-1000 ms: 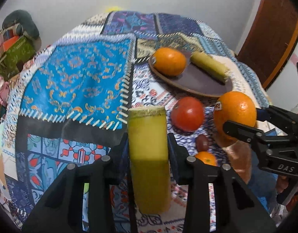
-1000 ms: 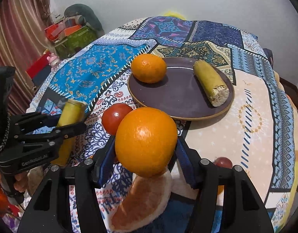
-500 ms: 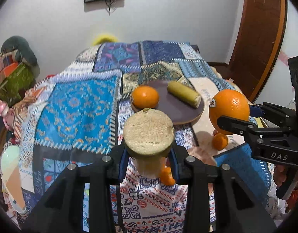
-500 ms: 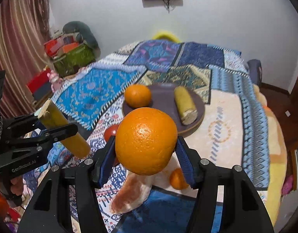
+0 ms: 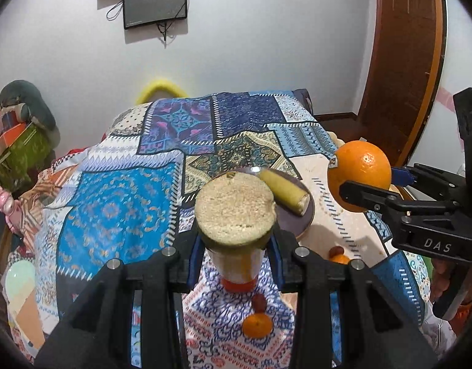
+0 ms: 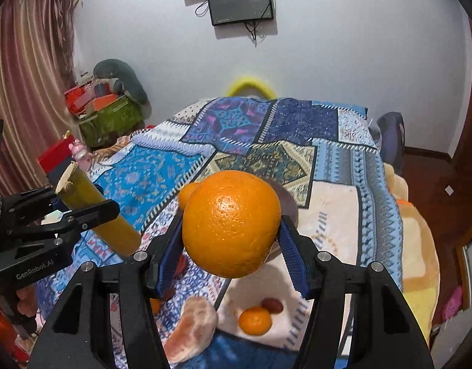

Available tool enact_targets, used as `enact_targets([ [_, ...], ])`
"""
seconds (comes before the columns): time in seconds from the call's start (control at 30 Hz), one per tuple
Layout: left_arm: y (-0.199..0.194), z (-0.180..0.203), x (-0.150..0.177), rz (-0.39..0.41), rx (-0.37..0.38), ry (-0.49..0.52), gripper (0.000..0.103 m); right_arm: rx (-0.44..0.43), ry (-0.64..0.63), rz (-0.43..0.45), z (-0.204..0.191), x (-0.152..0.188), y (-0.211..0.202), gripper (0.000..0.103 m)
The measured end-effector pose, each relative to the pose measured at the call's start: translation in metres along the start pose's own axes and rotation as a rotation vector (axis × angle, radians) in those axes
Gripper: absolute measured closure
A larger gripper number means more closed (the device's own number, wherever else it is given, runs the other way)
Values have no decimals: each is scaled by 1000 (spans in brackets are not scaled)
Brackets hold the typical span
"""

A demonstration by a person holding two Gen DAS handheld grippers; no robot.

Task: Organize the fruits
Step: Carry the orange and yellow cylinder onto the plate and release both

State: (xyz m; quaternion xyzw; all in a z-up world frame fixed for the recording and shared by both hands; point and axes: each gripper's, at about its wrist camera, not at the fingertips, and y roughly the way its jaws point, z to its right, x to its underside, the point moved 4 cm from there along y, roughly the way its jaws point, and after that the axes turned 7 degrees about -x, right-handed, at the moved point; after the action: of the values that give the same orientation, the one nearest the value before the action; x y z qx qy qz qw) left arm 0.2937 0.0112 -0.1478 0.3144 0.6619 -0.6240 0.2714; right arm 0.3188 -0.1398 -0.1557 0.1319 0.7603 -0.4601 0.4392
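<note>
Holding two things up over the bed right now. My left gripper [image 5: 235, 246] is clamped on a yellow-green sugarcane piece [image 5: 235, 207], cut end pointing straight at the lens, so it blocks most of what's behind it. My right gripper [image 6: 231, 249] is squeezed tight on a big orange [image 6: 231, 223], both blue pads pressed into its sides.

That orange hides nearly all of the brown plate [image 6: 286, 206]; only a sliver of rim shows, plus the edge of another orange [image 6: 186, 193] peeking out on the left. From the left camera I can see a second cane piece [image 5: 283, 191] lying on the plate.

Down on the patchwork blanket [image 5: 119, 203]: a small tangerine [image 6: 255, 319] touching a dark red fruit [image 6: 272, 305], and a peeled pinkish wedge [image 6: 190, 326] partly cut off by my own finger. Something red sits under the cane in the left view, can't tell what.
</note>
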Motion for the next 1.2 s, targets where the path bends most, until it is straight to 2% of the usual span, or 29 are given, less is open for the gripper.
enact_targets([
  [0.2,24,11,-7,-19,32,5,67,16,9,10,15,-6,5,46],
  [0.6,88,31,-13,-107,84,7,67,23,37,-11,48,-3,27,46],
  [1.0,146,44,-24,-168,79,26,67,12,32,-19,65,-1,46,46],
  [1.2,158,51,-30,-150,59,41,67,14,34,-30,72,1,55,46],
])
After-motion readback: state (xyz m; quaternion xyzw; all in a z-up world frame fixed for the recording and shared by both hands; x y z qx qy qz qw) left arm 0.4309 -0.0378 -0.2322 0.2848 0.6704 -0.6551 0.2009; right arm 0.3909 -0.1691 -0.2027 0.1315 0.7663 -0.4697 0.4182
